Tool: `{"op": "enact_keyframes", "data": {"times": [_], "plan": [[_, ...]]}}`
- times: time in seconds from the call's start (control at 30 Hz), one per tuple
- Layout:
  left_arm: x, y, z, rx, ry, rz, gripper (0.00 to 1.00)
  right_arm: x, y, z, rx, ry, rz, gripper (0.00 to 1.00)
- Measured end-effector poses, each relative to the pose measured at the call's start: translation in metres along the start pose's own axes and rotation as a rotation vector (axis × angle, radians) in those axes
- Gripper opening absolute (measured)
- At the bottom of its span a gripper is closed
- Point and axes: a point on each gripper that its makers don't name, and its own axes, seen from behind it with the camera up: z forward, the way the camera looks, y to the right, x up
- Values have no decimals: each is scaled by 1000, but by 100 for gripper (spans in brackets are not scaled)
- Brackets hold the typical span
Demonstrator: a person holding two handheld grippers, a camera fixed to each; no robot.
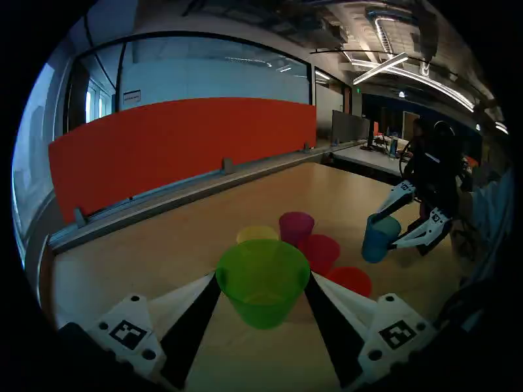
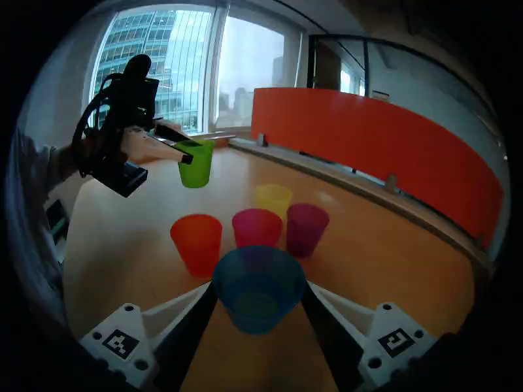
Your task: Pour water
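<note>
Nothing legible appears in either view. A small white sign (image 1: pixel 131 98) on the glass wall (image 1: pixel 209 72), upper left of the left gripper view, is too small to read. Square black-and-white markers (image 1: pixel 127 333) in the lower corners, on the left gripper (image 1: pixel 261 277) and right gripper (image 2: pixel 259 287), carry patterns, not letters.

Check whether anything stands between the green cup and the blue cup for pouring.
A yellow cup, purple cup, pink cup and orange cup stand on the table between them. The green cup in the left gripper and the blue cup in the right gripper seem held higher, so the way over looks free.
</note>
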Motion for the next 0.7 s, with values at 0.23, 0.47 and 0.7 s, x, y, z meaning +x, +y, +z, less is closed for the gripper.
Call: {"op": "enact_keyframes", "data": {"times": [0.23, 0.47, 0.7], "plan": [[20, 14, -20, -7, 67, -7, 88, 30, -1, -13, -22, 78, 2, 91], [38, 26, -39, -5, 132, -9, 88, 62, -4, -24, -31, 159, 5, 91], [52, 39, -53, -17, 192, -30, 88, 88, -7, -32, -34, 220, -2, 91]]}}
